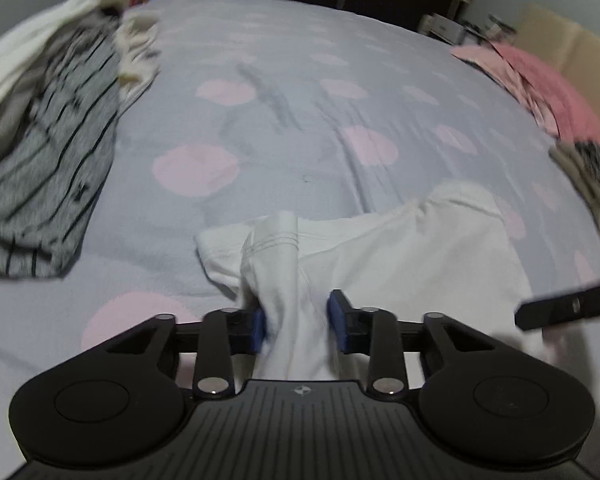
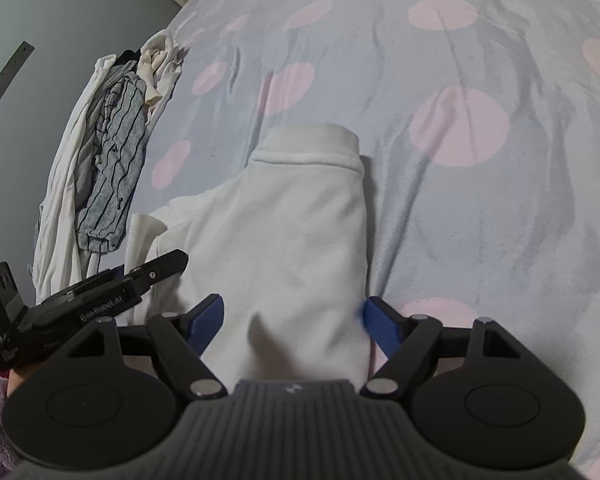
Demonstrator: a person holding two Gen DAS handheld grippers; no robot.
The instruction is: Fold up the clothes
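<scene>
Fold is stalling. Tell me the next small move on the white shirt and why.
Probably close the right gripper on the white shirt: its jaws stand wide apart astride the cloth, not pinching, while the left gripper already has a bunched fold between its pads.

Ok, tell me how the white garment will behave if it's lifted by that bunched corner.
Probably floppy: the white garment already puckers into a soft ridge between the pads of the left tool, so the rest should drape and hang. Likely light, being thin cloth lying flat on the bedsheet. It may drag and unfold, since only one corner is gathered.
</scene>
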